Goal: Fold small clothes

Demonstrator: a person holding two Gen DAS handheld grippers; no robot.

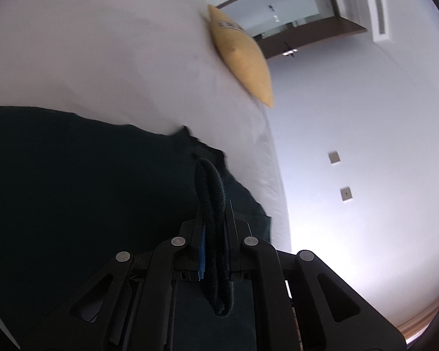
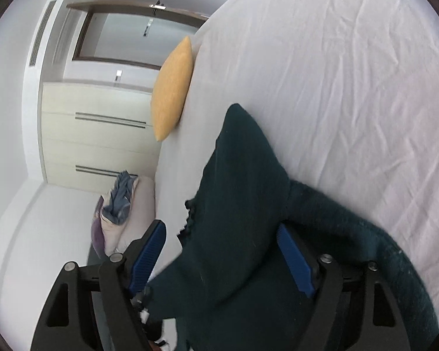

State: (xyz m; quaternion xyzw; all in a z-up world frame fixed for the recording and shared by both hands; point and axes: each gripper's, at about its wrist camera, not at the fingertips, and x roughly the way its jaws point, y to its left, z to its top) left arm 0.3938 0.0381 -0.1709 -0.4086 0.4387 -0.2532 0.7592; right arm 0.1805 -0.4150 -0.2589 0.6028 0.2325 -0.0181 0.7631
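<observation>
A dark teal knitted garment (image 1: 73, 181) lies on the white bed sheet (image 1: 102, 44). My left gripper (image 1: 215, 222) is shut on a folded edge of the garment, which loops up between the blue-padded fingers. In the right wrist view the same garment (image 2: 243, 181) lies between the spread blue pads (image 2: 295, 260) of my right gripper (image 2: 222, 251). The right gripper is open, with cloth bunched between the fingers and trailing to the lower right.
A yellow cushion (image 1: 243, 55) rests at the bed's edge, also in the right wrist view (image 2: 171, 90). A pile of pale and blue clothes (image 2: 120, 201) lies beyond the bed. A white wardrobe (image 2: 93, 134) and a doorway (image 2: 137, 32) stand behind.
</observation>
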